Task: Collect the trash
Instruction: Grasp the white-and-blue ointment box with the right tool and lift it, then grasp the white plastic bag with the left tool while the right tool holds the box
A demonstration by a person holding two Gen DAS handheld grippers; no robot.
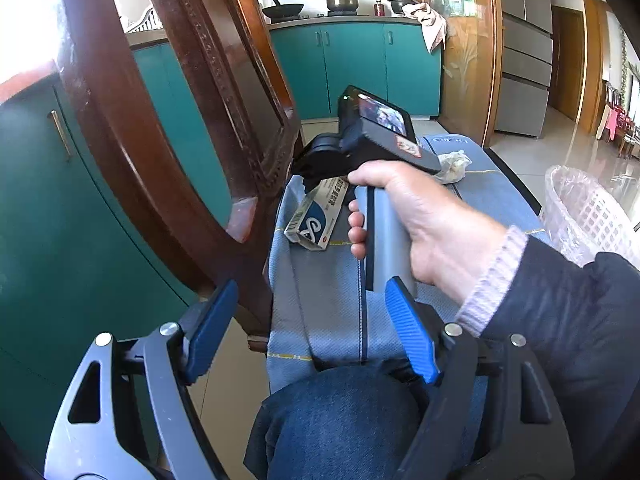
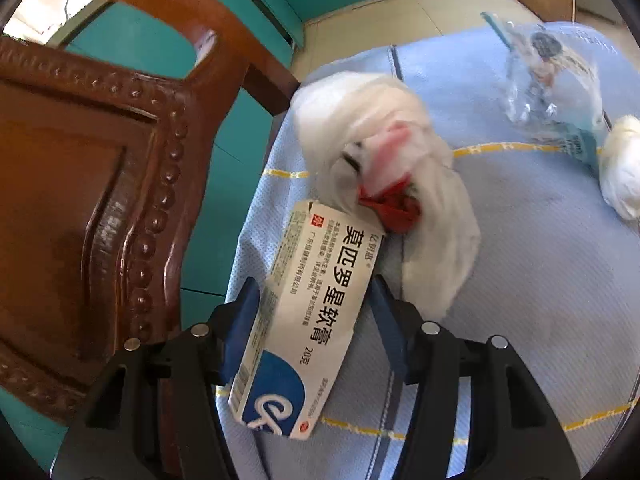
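Observation:
A white and blue ointment box (image 2: 304, 320) lies on the blue cushioned seat (image 2: 520, 280). My right gripper (image 2: 316, 316) is around it, one finger on each side, the jaws not closed on it. Behind the box lies a white plastic bag with red scraps (image 2: 384, 168). A clear plastic wrapper (image 2: 548, 80) and a crumpled white tissue (image 2: 624, 168) lie further right. In the left wrist view my left gripper (image 1: 312, 320) is open and empty above the seat's near end, behind the right gripper (image 1: 320, 160) and the box (image 1: 316, 216).
A carved wooden chair back (image 2: 100, 200) stands close on the left. A white mesh basket lined with plastic (image 1: 588, 216) stands on the floor right of the seat. Teal cabinets (image 1: 352, 68) lie beyond. My knee in jeans (image 1: 340, 420) is at the seat's near end.

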